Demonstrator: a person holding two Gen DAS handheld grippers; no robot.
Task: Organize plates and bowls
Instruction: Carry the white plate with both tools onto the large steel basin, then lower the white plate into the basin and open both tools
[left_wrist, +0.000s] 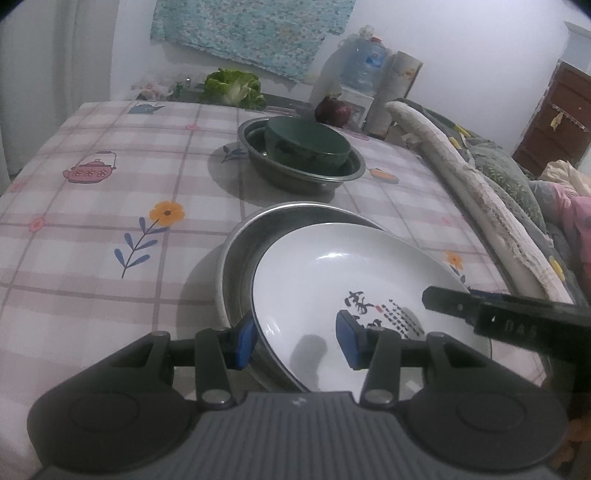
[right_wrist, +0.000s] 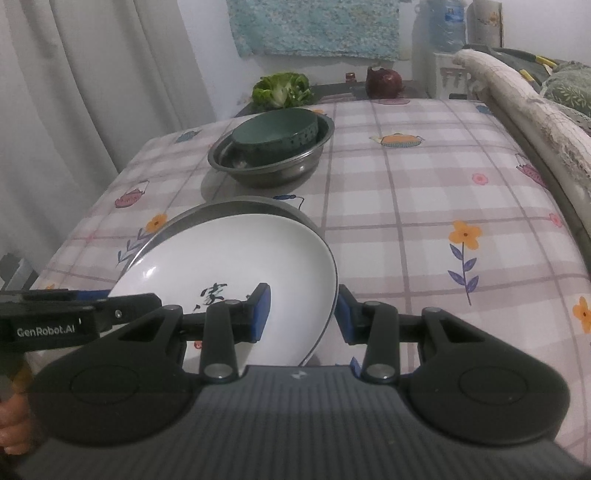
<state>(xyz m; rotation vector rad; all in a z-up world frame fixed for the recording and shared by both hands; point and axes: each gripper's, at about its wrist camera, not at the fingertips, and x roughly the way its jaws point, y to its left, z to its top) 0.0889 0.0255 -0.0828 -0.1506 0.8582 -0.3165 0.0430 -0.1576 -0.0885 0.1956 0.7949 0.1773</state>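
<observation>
A white plate (left_wrist: 332, 266) with black writing leans tilted in a steel plate (left_wrist: 240, 251) on the checked tablecloth. My left gripper (left_wrist: 299, 341) is open, its blue pads astride the white plate's near-left rim. My right gripper (right_wrist: 301, 317) is open too, its pads astride the white plate's (right_wrist: 229, 258) right rim, with the steel plate (right_wrist: 236, 205) behind. Farther back a dark green bowl (left_wrist: 306, 146) sits inside a steel bowl (left_wrist: 306, 177); both show in the right wrist view, the green bowl (right_wrist: 277, 133) within the steel bowl (right_wrist: 269, 166).
The table (left_wrist: 110, 221) has a flowered checked cloth. A lettuce (left_wrist: 232, 86) and a dark red pot (left_wrist: 332, 110) stand beyond its far edge. A padded sofa arm (left_wrist: 461, 177) runs along the right side. Curtains (right_wrist: 74, 92) hang at the left.
</observation>
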